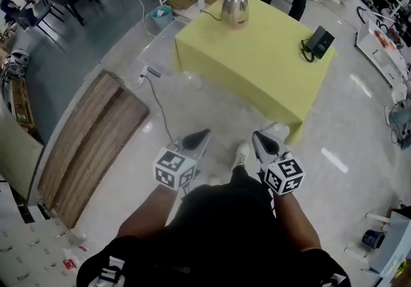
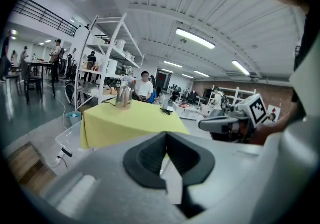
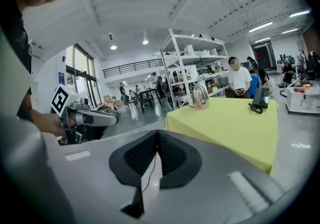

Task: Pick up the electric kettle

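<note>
Electric kettle stands on yellow table, well beyond both closed jaws.

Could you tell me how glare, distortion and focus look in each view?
Head view: lights glare off the floor; straight edges bow. Left gripper view: fisheye, dark corners, the left gripper close and soft. Right gripper view: likewise, kettle small but clear.

The worktop, draped in a yellow cloth, stands on a glossy pale floor. An electric kettle sits upright near its far edge. A black telephone lies well apart from it, by the right edge.
</note>
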